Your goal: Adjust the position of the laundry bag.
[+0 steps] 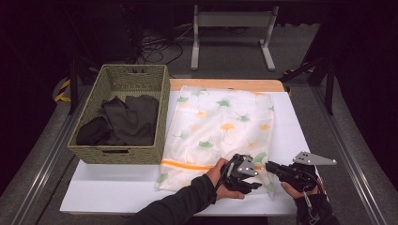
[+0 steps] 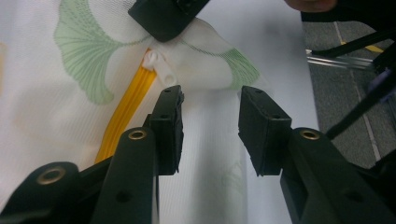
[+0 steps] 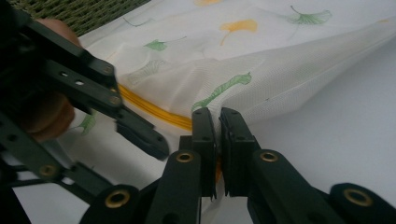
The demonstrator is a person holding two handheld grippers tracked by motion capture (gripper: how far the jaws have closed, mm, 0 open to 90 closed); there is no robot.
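R gripper (image 3: 218,122): clamped on mesh laundry bag (image 1: 220,126) corner
L gripper (image 2: 210,119): jaws apart, by zipper pull (image 2: 159,65)
risk: pull slips (tiny tab), bag bunches

High view looks down; gripper views closely share the mesh bag (image 1: 220,131).

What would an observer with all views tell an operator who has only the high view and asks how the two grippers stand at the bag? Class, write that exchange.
Operator: Is the right gripper holding the bag?
Observer: Yes. The right gripper is shut on a fold of the mesh bag, beside the orange zipper.
Operator: And the left one?
Observer: The left gripper is open, its jaws apart just short of the white zipper pull.
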